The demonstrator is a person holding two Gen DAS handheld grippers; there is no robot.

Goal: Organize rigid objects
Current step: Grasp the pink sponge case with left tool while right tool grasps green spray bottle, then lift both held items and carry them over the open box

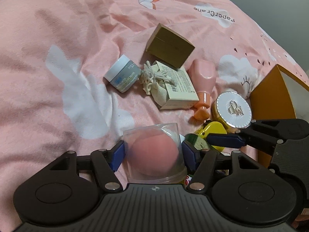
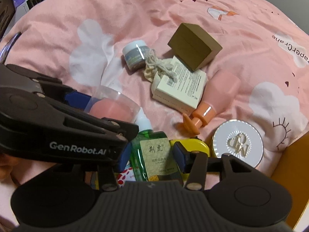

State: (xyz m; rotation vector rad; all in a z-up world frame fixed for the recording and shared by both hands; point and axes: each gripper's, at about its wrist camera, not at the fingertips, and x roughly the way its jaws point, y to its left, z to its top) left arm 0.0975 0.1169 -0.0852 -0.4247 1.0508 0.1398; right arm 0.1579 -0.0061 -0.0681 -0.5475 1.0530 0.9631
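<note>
- Clear plastic case with a pink sponge inside is pinched by the left hand-held gripper across its walls, so it can be carried whole.
- Green bottle sits between the right hand-held gripper's blue pads; whether they press on it cannot be told.
- Both are held low over the bed, near the orange box, judged the collection point.
</note>
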